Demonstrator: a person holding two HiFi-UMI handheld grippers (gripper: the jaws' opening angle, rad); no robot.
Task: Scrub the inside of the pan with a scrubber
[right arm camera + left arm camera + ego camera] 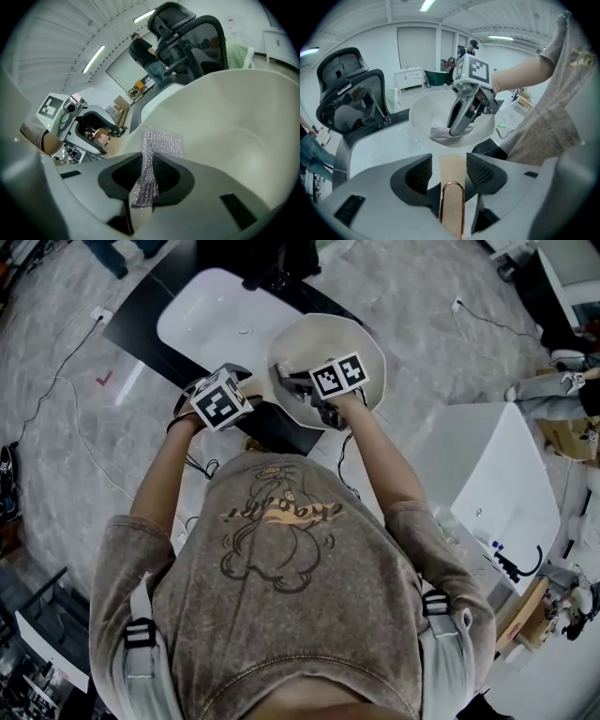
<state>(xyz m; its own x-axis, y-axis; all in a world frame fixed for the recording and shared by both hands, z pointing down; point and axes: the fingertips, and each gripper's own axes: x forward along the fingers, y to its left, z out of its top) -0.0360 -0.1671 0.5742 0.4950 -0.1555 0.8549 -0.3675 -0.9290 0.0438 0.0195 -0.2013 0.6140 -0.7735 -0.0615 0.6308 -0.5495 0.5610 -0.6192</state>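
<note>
Left gripper (449, 171) half-open, clamped on pan (423, 112) handle (452, 199): brace firmly at table (206, 320) right edge. Right gripper (145, 174) pinches scrubber (158, 144); likely best to press flat and circle inside wall.

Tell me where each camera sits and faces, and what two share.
Head view: on the person's head, steeply down onto the pan; shirt and arms show.
Left gripper view: on the left claw, shut on the pan handle, facing the right claw.
Right gripper view: on the right claw, facing into the pan.
Both gripper views share the scrubber.
</note>
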